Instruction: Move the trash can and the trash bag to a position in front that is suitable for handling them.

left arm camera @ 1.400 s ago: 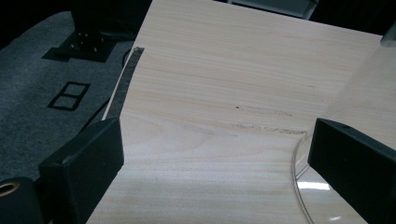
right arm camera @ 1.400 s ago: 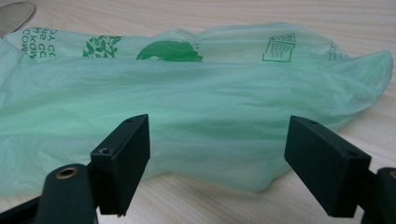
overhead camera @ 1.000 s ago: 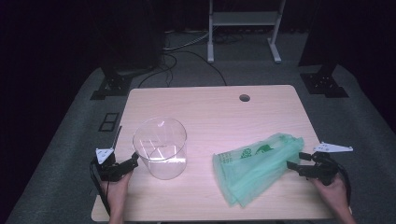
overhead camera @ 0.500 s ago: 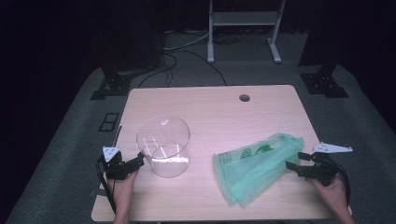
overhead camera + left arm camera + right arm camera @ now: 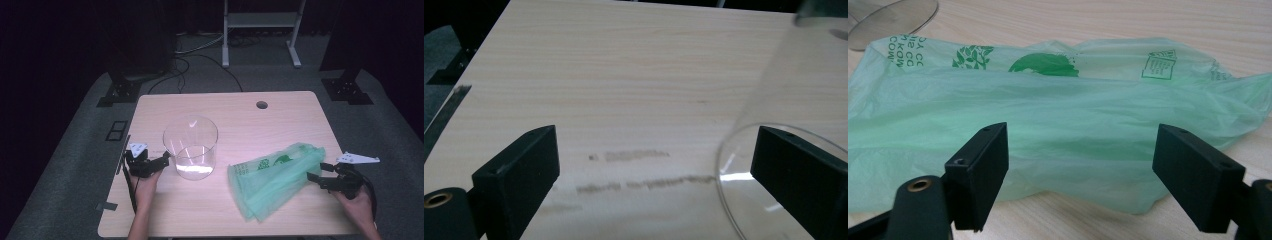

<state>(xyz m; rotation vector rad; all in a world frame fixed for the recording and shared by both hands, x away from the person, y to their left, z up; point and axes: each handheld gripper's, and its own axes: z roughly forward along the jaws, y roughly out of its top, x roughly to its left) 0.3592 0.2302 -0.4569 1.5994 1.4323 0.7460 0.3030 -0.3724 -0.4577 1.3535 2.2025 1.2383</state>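
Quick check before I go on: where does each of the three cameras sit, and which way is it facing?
High view: above the person's side, looking forward and down on the wooden table; both forearms, left claw and right claw show.
Left gripper view: rides the left claw, facing the clear container; its two black jaws stand apart.
Right gripper view: rides the right claw, facing the green plastic bag; its jaws stand apart.
Shared: the high view also holds the clear container and green plastic bag.

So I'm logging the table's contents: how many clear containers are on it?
1. A clear round container stands upright left of centre on the table, just ahead of the left gripper. Nothing else like it shows, though the green bag could hide something small.
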